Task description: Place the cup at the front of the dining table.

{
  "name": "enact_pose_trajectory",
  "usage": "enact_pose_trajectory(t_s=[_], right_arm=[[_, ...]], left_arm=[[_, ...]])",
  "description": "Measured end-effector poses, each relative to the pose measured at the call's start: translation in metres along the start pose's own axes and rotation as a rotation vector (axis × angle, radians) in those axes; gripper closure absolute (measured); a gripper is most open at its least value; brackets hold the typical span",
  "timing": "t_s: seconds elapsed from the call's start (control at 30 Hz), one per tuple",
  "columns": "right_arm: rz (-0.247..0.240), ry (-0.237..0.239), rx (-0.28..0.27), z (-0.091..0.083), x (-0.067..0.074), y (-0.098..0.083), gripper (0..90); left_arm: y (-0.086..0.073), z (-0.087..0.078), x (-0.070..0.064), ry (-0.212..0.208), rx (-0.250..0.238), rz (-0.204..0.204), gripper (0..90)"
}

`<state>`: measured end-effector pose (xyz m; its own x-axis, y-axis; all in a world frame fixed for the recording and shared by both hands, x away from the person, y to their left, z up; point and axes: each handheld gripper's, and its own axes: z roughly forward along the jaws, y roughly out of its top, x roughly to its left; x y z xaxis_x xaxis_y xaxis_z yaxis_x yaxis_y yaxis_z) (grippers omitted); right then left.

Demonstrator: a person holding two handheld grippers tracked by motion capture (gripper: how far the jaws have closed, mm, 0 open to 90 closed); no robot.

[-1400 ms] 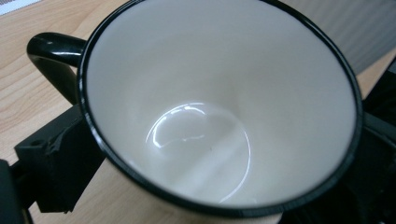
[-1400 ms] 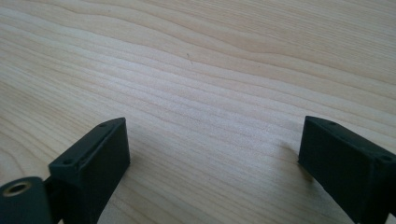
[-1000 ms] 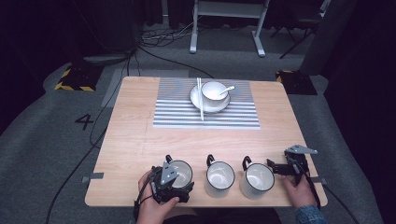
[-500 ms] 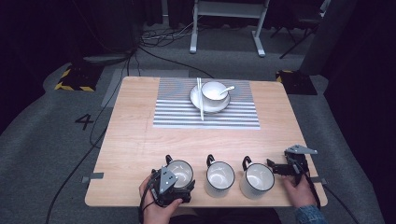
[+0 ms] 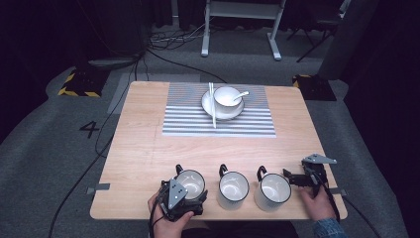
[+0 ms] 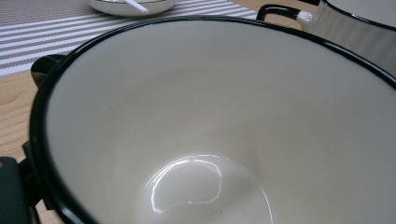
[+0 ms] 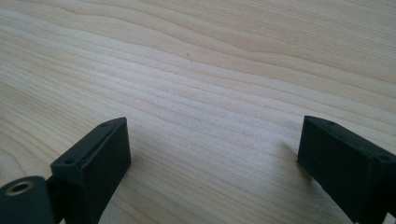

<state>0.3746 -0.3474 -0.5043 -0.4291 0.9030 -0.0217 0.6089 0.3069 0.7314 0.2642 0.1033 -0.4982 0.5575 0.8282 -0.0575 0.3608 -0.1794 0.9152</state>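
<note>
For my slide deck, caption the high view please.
Left gripper at the left mug; right gripper rests open beside three mugs.

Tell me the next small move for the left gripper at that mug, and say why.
Probably finish closing the jaws on the leftmost mug's near wall, then lift. The left gripper sits at its near rim, jaws just been closing, with the rim between them in the left gripper view, though whether they already pinch it is unclear. The right gripper rests open beside the rightmost mug.
</note>
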Motion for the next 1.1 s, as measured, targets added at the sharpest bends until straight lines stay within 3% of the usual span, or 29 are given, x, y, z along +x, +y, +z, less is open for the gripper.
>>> enact_pose_trajectory(t_s=[0.13,0.33,0.47,0.63,0.8,0.97,1.1], right_arm=[[0.000,0.000,0.000,0.000,0.000,0.000,9.6],[0.001,0.000,0.001,0.000,0.000,0.000,9.6],[0.001,0.000,0.000,0.000,0.000,0.000,9.6],[-0.001,-0.003,-0.002,0.000,0.000,0.000,9.7],[-0.001,-0.004,-0.003,0.000,0.000,0.000,9.7],[0.000,-0.004,-0.002,0.000,0.000,0.000,9.7],[0.003,-0.007,-0.002,0.000,0.001,0.000,9.6]], left_arm=[[0.002,-0.001,0.001,-0.006,0.015,0.007,3.0],[0.005,-0.004,0.004,-0.036,0.038,-0.029,3.0],[0.010,-0.006,0.006,-0.031,0.048,-0.012,3.1],[0.026,-0.011,0.012,-0.027,0.031,0.018,3.1],[0.038,-0.012,0.018,-0.040,0.016,0.016,3.1],[0.057,-0.010,0.026,-0.040,0.013,0.048,3.1],[0.070,-0.009,0.033,-0.050,0.007,0.042,3.1]])
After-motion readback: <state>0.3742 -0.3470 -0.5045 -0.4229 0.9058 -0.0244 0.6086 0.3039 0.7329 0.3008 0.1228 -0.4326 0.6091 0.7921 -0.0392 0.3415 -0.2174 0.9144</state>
